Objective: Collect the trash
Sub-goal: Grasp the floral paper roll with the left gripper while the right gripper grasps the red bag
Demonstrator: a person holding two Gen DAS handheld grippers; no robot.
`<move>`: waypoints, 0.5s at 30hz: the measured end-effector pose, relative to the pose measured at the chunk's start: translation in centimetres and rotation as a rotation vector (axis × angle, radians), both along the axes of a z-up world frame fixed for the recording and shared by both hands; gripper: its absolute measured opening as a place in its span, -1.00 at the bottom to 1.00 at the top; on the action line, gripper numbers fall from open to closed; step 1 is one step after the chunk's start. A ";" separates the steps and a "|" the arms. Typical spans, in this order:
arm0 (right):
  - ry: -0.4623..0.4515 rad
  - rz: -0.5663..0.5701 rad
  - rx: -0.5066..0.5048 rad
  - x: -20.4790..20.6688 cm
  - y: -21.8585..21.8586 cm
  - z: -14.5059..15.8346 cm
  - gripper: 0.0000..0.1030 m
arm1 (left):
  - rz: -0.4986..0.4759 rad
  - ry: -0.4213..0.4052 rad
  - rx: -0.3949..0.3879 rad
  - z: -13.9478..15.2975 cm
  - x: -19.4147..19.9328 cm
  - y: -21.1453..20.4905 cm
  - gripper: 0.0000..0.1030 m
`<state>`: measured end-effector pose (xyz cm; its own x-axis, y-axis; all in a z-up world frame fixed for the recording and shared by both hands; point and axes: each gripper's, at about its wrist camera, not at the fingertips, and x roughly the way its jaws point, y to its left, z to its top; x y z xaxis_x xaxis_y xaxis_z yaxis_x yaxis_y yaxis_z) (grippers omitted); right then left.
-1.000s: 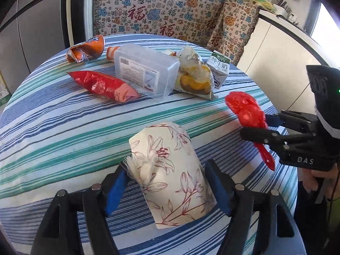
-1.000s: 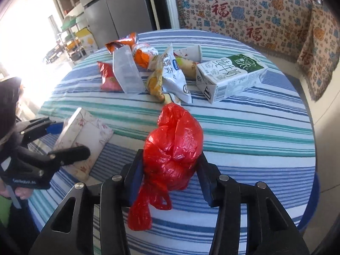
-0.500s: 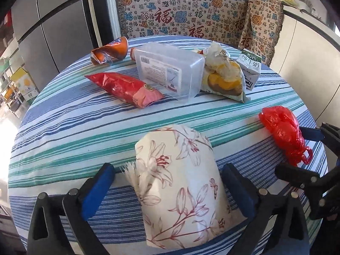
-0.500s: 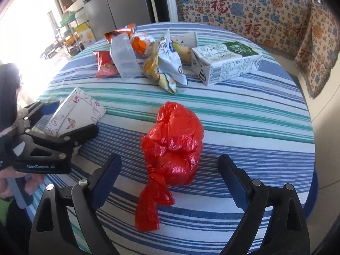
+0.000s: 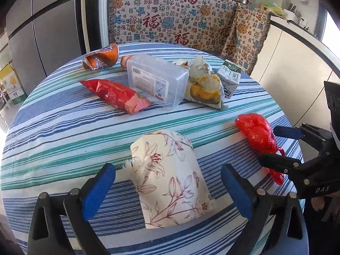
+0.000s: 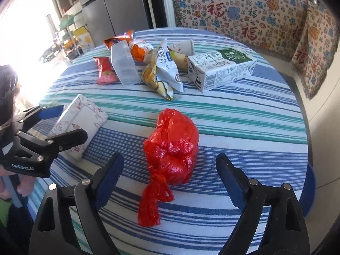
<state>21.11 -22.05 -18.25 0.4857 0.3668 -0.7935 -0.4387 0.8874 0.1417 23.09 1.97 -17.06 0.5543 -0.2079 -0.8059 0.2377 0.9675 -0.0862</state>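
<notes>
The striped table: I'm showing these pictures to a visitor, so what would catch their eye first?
Likely the crumpled red plastic bag lying between the wide jaws of the right hand-held gripper, which are closing slightly. Next, the floral tissue pack between the left hand-held gripper's jaws, untouched. Behind, snack wrappers, a clear plastic box and a milk carton cluster mid-table.

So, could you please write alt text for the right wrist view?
A crumpled red plastic bag lies on a striped tablecloth between the closing, not touching jaws of the right gripper. Behind it lie a milk carton and snack wrappers.
</notes>
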 end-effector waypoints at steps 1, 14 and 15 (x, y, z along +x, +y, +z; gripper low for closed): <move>0.004 0.009 0.004 0.0 0.1 0.0 0.58 | -0.016 -0.004 0.011 0.3 -0.1 -0.3 0.67; -0.017 -0.070 0.097 0.1 -3.6 2.1 -0.17 | -0.072 -0.032 -0.006 2.3 -1.1 -3.3 -0.17; -0.008 -0.090 0.112 0.3 -4.4 2.0 -0.17 | -0.073 -0.033 0.003 2.1 -1.1 -3.5 -0.17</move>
<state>21.40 -26.41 -16.29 0.5266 0.4072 -0.7462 -0.3594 0.9022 0.2386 21.98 -1.56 -14.92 0.5639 -0.2463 -0.7883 0.3100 0.9478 -0.0744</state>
